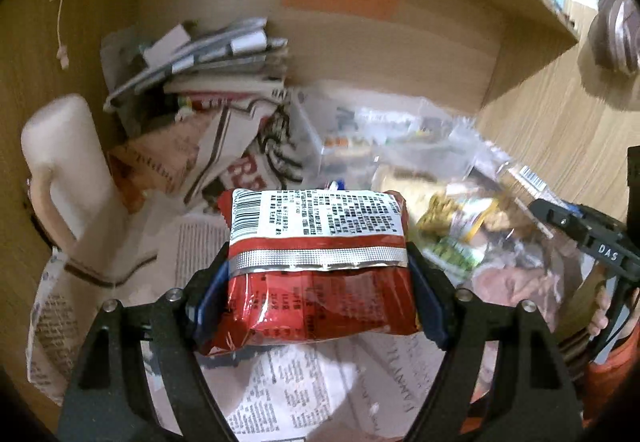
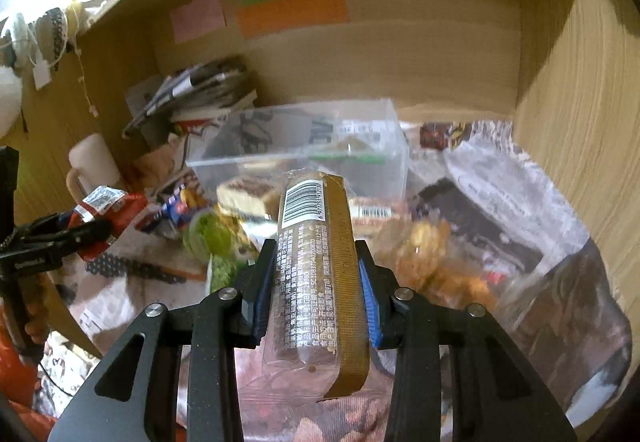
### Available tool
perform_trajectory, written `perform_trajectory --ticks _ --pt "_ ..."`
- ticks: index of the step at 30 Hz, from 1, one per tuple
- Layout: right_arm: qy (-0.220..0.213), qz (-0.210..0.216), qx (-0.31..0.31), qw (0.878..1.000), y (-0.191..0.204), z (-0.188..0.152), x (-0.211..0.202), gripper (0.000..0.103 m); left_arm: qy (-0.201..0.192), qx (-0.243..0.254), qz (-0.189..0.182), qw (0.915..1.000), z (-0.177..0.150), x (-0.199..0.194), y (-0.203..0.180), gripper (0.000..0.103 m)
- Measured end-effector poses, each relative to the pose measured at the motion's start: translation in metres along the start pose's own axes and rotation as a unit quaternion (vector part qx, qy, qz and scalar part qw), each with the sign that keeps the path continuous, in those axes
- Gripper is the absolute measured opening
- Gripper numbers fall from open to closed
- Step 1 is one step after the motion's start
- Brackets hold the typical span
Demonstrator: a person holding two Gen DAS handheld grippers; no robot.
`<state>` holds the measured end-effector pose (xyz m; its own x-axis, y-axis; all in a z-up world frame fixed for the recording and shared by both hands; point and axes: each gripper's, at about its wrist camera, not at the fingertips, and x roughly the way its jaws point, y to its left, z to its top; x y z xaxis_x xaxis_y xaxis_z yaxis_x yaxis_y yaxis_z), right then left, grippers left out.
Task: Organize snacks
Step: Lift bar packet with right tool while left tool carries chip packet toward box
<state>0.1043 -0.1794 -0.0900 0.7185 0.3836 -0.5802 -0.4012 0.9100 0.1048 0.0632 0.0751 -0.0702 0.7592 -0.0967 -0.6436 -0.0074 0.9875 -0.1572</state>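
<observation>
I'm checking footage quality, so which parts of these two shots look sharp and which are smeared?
Left wrist view: red snack bag in the left gripper sharp, clear packets behind smeared. Right wrist view: brown wrapped bar crisp, clear plastic box blurred.

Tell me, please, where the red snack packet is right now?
The red snack packet is clamped in the left gripper, held above newspaper, with the white mug to its left.
</observation>
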Motion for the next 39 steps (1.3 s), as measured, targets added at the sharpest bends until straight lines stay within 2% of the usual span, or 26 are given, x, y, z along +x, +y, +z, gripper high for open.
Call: perform_trajectory --ticks 6,19,28,39 --pt "-0.024 0.003 -0.007 1.000 0.001 0.019 -0.002 0.034 -0.024 0.006 -0.006 0.9997 0.026 0.000 -0.007 0.079" --pt "-0.048 0.008 -0.033 0.998 0.010 0.067 0.022 0.034 -0.024 0.018 -0.023 0.9993 0.081 0.045 -0.024 0.079" --pt "-0.041 0.012 -0.043 0.998 0.014 0.096 0.056 0.034 -0.012 0.021 -0.028 0.9993 0.113 0.083 -0.033 0.080" --pt "-0.003 -0.005 -0.052 0.999 0.010 0.116 0.107 0.034 0.026 0.018 -0.035 0.9989 0.136 0.138 -0.035 0.080"
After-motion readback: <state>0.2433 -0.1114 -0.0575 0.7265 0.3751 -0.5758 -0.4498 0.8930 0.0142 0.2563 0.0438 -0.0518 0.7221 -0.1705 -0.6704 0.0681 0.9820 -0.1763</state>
